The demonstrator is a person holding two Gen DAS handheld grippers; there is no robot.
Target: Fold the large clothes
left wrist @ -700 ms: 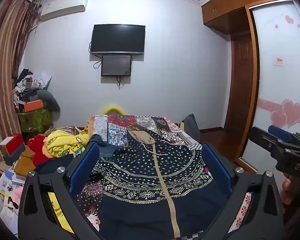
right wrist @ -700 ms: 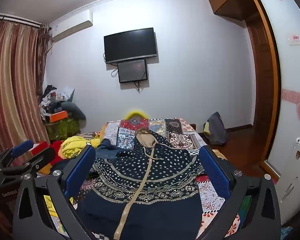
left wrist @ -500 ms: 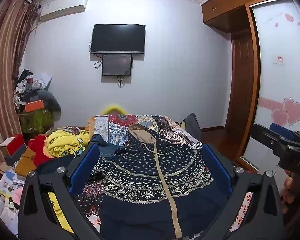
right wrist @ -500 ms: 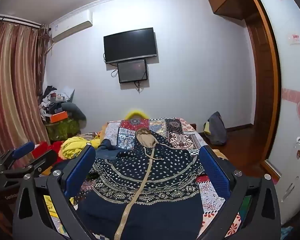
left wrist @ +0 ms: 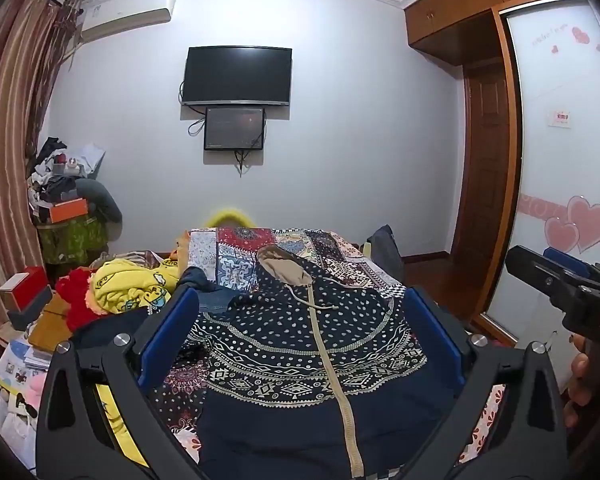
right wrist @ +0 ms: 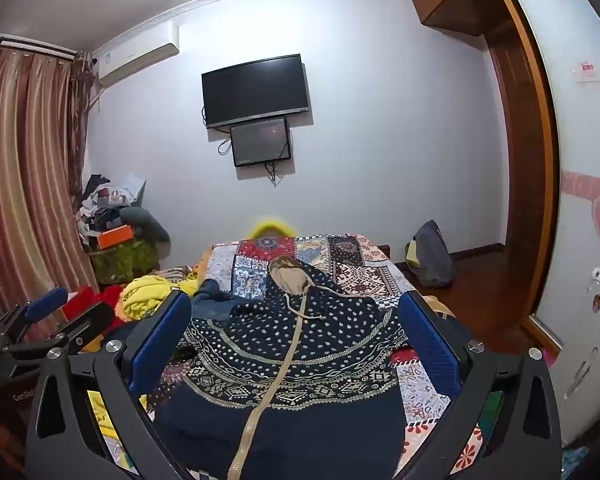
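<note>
A navy hooded garment [left wrist: 300, 344] with white dots, patterned bands, a tan zip strip and tan hood lining lies flat on the patchwork bedspread [left wrist: 240, 256], hood towards the far wall. It also shows in the right wrist view [right wrist: 296, 356]. My left gripper [left wrist: 300, 328] is open and empty, held above the garment's near part. My right gripper [right wrist: 296, 328] is open and empty, also above it. The right gripper shows at the right edge of the left wrist view [left wrist: 560, 280]; the left gripper shows at the left edge of the right wrist view [right wrist: 48, 320].
A pile of yellow and red clothes [left wrist: 128, 288] lies left of the bed, with boxes [left wrist: 24, 296] and a cluttered stand [left wrist: 68, 216] beyond. A dark bag [right wrist: 432, 256] sits on the floor at the right. A wardrobe with a sliding door [left wrist: 560, 160] stands at the right.
Both grippers have drifted very slightly; the other gripper's place in each view shifted a little. The garment has not moved and both grippers stay open.
</note>
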